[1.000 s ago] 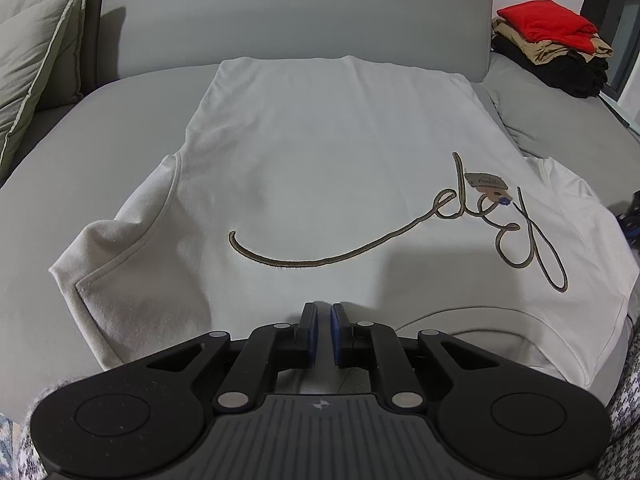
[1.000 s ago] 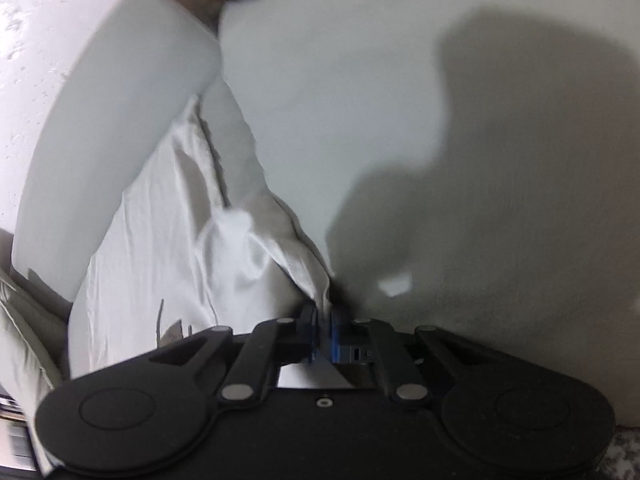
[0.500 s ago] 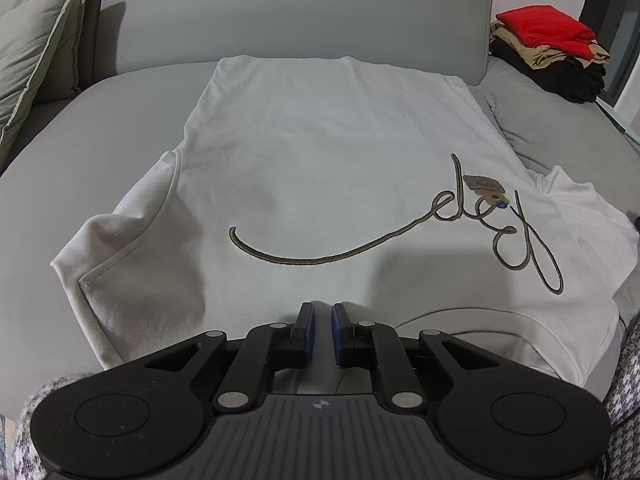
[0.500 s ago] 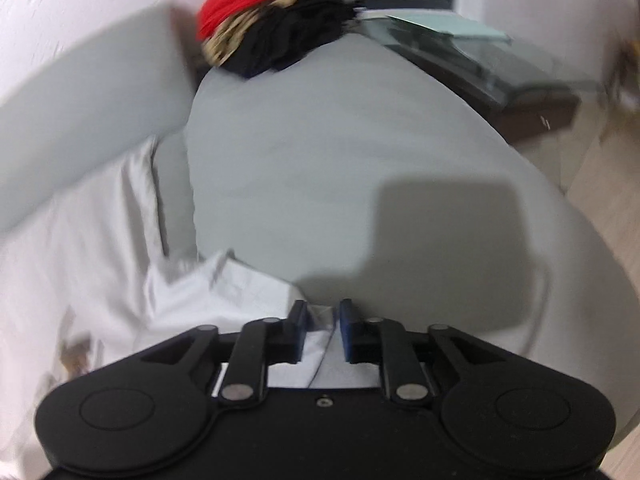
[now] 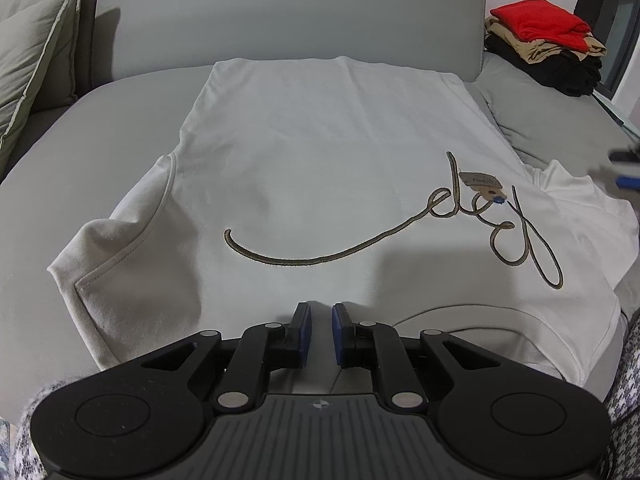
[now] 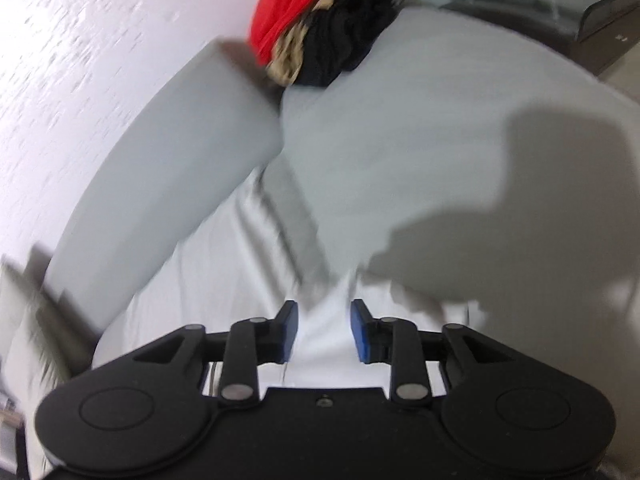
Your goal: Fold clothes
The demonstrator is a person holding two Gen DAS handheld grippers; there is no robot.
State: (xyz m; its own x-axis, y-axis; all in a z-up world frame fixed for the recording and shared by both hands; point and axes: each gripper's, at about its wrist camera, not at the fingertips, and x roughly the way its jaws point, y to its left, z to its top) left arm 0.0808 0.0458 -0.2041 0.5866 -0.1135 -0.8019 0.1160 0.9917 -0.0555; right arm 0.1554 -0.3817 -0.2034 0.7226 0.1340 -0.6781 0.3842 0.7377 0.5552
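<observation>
Left wrist view, white shirt [image 5: 320,168] spread beyond left hand-held gripper [image 5: 320,316]

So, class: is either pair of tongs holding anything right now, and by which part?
No. The right tongs have just opened over the white shirt's sleeve; the left tongs stand slightly apart, gripping nothing.

There is one white shirt [image 5: 320,168] lying flat on one grey sofa [image 5: 100,152]. The shirt has one squiggly brown line [image 5: 400,232] sewn on it and one small tag [image 5: 480,184]. There are two green cushions [image 5: 32,52] at the side. There is one pile of folded clothes [image 5: 548,46] with three colours in it (red on top, then tan, then black; how many black ones is hard to tell). There are two grippers, the left [image 5: 320,316] and the right [image 6: 324,316].
</observation>
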